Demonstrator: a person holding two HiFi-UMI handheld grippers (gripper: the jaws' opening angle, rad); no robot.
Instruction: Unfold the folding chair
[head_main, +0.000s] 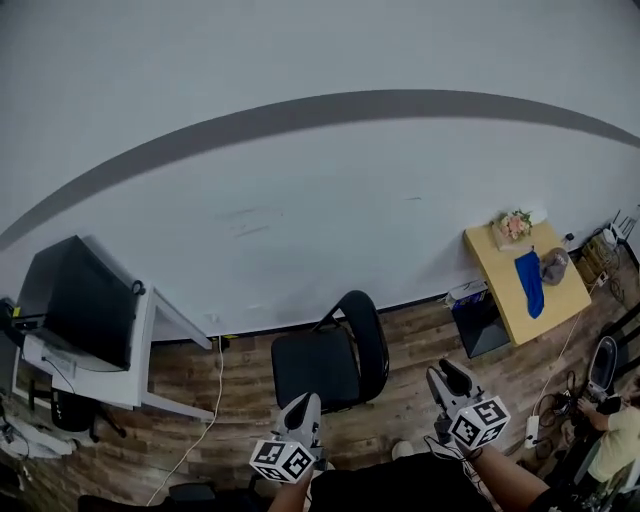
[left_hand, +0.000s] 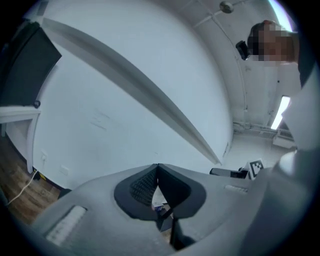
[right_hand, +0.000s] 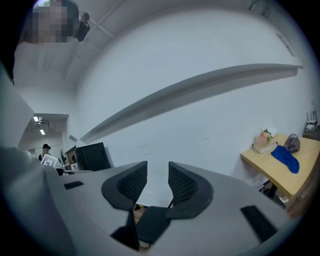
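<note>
The black folding chair (head_main: 330, 362) stands on the wooden floor against the white wall, with its seat down and its rounded back up, right in front of me in the head view. My left gripper (head_main: 303, 402) hovers near the chair's front edge, apart from it; in the left gripper view (left_hand: 158, 168) its pads meet with nothing between them. My right gripper (head_main: 447, 376) is held to the right of the chair, clear of it. Its pads stand apart and empty in the right gripper view (right_hand: 158, 170).
A white desk (head_main: 150, 340) with a black monitor (head_main: 85, 300) stands at the left, and a white cable (head_main: 205, 420) trails on the floor. At the right is a wooden table (head_main: 500, 280) with a blue cloth (head_main: 530, 282) and flowers. A person (head_main: 620, 435) sits at far right.
</note>
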